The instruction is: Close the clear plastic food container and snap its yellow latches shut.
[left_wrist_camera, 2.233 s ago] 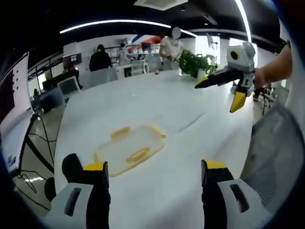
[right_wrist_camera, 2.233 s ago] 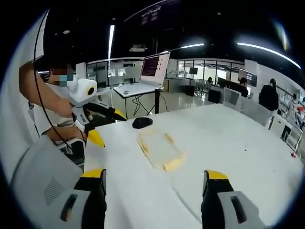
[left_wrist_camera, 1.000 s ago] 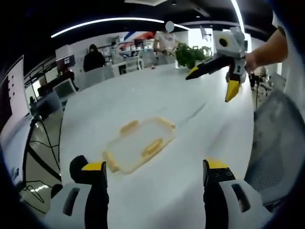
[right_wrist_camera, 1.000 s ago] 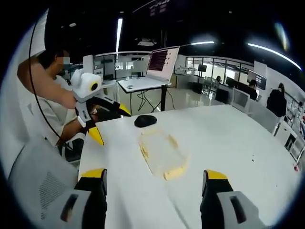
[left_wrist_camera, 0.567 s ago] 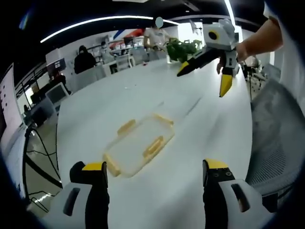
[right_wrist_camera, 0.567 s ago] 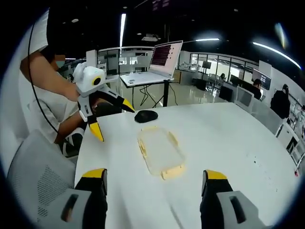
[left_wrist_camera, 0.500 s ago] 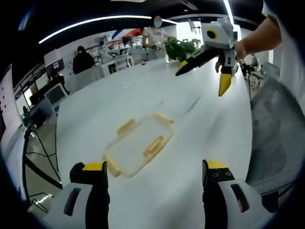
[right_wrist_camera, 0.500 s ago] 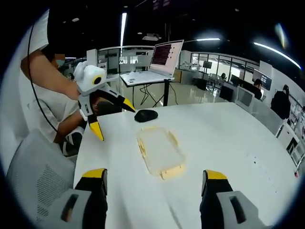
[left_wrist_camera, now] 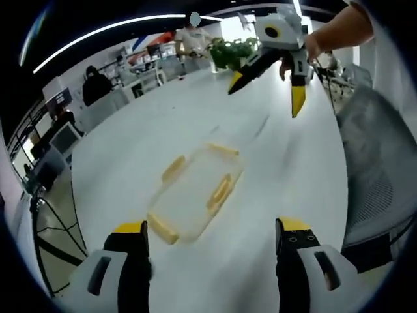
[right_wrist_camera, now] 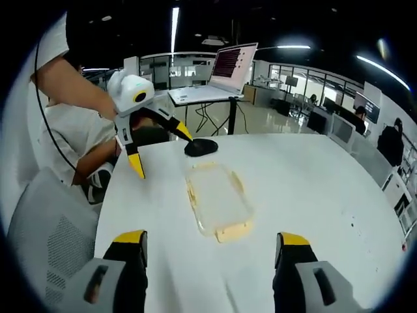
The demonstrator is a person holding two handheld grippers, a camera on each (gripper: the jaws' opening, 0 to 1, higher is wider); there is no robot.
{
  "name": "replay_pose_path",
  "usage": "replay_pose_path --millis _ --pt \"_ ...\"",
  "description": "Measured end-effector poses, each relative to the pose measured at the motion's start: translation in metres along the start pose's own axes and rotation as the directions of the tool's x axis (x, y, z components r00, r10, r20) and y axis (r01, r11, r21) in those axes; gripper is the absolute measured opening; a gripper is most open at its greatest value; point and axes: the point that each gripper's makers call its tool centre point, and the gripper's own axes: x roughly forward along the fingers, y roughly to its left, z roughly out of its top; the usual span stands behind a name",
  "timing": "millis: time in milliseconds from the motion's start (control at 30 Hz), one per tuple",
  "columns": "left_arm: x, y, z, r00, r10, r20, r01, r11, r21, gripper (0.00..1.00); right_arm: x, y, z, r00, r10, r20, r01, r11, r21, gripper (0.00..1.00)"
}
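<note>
Here the clear plastic food container lies flat on the white tabletop, lid seemingly on, with its yellow latches showing along the long sides and at the ends. In the right gripper view it sits ahead of the jaws, a black computer mouse just beyond its far end.

The left gripper hovers short of the container, jaws spread wide and holding nothing. The right gripper is likewise spread and empty, above the tabletop on the container's other side; each gripper appears raised in the air in the other's view.

Whether any latch is snapped cannot be told from here. The likely trouble is sliding: the light container on a smooth tabletop could skate away if one jaw presses a latch without the other gripper bracing it. A press off-centre could also tip the container or let the latch spring back.
</note>
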Motion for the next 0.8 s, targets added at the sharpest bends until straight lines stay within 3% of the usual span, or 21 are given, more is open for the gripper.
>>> replay_pose_path --millis 267,367,800 --pt "0.007 0.009 -0.007 0.998 -0.03 -0.046 0.033 0.997 0.066 0.77 0.005 -0.005 -0.005 0.999 0.023 -0.03 -0.024 1.0 -0.009 0.79" --pt "0.009 0.01 -0.009 0.997 -0.058 -0.053 0.061 0.997 0.048 0.77 0.007 -0.007 -0.009 0.998 0.031 -0.047 -0.032 0.999 -0.016 0.78" --pt "0.019 0.028 -0.017 0.99 -0.085 -0.108 0.098 0.988 0.116 0.75 0.015 -0.014 -0.019 0.993 0.054 -0.109 -0.059 0.997 -0.044 0.77"
